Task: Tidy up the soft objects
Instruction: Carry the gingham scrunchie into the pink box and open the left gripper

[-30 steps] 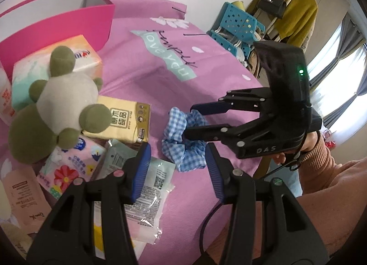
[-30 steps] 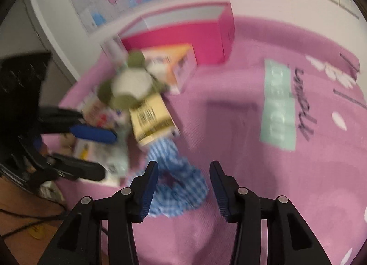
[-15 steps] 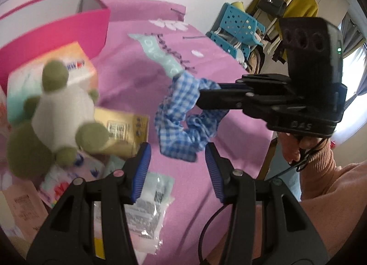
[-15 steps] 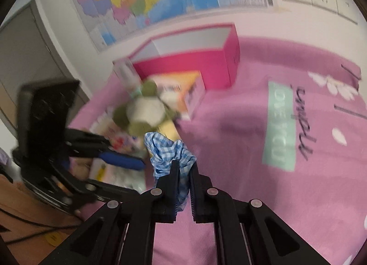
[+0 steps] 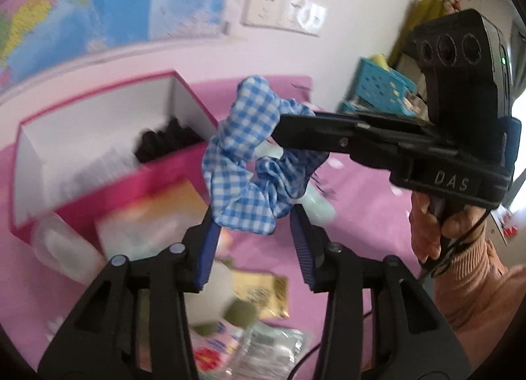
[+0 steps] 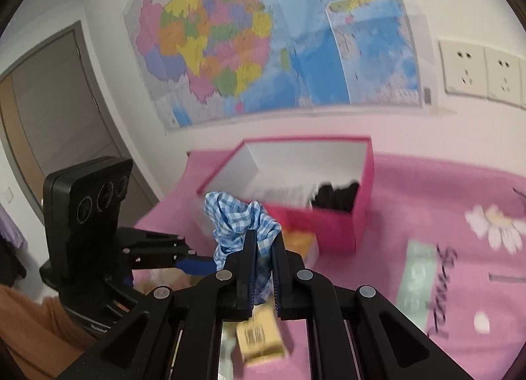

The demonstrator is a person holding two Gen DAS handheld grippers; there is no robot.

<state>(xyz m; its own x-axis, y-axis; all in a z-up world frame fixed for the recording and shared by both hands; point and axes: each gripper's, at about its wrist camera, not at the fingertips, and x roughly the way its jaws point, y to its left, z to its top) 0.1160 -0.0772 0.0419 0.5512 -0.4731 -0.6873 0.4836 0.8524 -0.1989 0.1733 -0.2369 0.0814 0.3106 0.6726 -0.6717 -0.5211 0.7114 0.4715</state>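
Black left gripper (image 5: 253, 248) with blue ribbed pads, silver screws; peach sleeve (image 5: 480, 297)

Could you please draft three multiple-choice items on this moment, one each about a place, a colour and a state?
1. Where is the scrunchie?
A. Lying on the pink cover
B. Held in the air by the right gripper
C. Inside the pink box

2. What colour is the scrunchie's pattern?
A. Blue and white check
B. Red stripes
C. Plain green

3. How stands the left gripper?
A. Shut on the scrunchie
B. Shut on nothing
C. Open, its blue pads apart beneath the scrunchie

Answers: 1 B, its jaws pinch the cloth well above the cover; 2 A, the gingham shows in both views; 3 C, a wide gap lies between its pads, and the pink box stands behind.
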